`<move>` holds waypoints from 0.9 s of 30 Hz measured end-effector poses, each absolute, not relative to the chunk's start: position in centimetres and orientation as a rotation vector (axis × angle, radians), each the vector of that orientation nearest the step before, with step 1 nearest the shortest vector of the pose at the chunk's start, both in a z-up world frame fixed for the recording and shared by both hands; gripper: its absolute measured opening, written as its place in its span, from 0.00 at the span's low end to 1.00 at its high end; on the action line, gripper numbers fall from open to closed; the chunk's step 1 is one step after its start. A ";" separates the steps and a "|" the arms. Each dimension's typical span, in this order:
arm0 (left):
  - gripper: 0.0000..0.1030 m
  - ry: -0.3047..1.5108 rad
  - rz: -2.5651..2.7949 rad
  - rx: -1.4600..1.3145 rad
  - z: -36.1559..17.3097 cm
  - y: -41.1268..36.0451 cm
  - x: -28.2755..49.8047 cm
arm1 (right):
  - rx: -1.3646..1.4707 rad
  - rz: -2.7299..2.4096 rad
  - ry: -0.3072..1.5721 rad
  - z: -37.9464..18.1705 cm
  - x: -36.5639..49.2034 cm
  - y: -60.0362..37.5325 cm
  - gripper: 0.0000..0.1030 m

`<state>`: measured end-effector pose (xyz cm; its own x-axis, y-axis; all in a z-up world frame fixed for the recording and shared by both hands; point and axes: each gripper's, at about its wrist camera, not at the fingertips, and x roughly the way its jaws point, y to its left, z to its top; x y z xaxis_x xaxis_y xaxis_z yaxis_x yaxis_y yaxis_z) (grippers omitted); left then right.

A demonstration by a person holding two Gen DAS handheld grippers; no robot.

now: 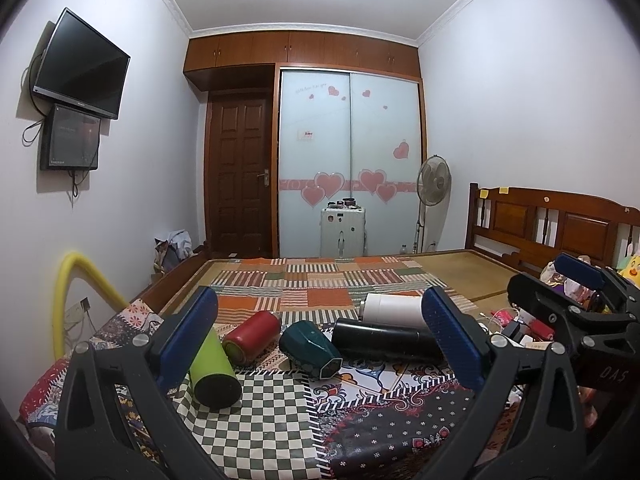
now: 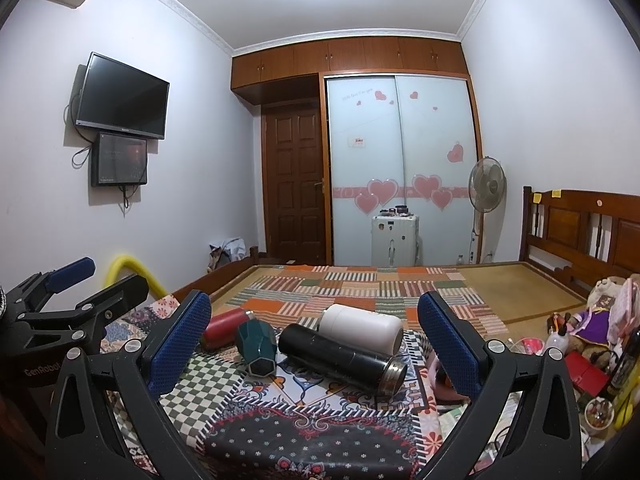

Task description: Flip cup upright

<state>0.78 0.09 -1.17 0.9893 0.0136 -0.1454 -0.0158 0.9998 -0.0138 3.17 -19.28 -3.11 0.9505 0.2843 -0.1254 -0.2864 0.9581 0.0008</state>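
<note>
Five vessels lie toppled on the patchwork bed quilt (image 1: 280,420). The dark green faceted ceramic cup (image 2: 256,346) sits at 11 o'clock of the wide-open right hand-held gripper (image 2: 314,344); the left hand-held gripper (image 1: 320,338) is wide too. The cup is best grasped mid-body, then tilted base-down.

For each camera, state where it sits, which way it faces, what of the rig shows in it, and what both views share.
Left wrist: sits on the left gripper, looks across the bed toward the wardrobe; its own open jaws frame the shot, the right gripper shows at the right edge.
Right wrist: sits on the right gripper, faces the same way; own open jaws, left gripper at the left edge.
Shared: black flask, white cup, green cup, red bottle, all lying on their sides.
</note>
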 end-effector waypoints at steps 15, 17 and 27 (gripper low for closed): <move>0.99 0.282 0.026 0.020 -2.4 3.4 6.3 | -0.027 0.273 0.178 -4.3 6.1 -19.0 1.00; 0.92 0.326 0.036 0.044 -2.6 4.4 8.0 | -0.029 0.269 0.187 -4.4 6.6 -19.0 1.00; 0.66 0.658 -0.008 0.072 -6.3 9.7 18.9 | -0.028 0.254 0.236 -5.6 10.0 -19.4 1.00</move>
<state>18.91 9.70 -6.29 0.7913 0.0150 -0.6112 0.0305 0.9975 0.0640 9.99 -19.44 -5.58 0.9405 0.2452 -0.2353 -0.2519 0.9678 0.0019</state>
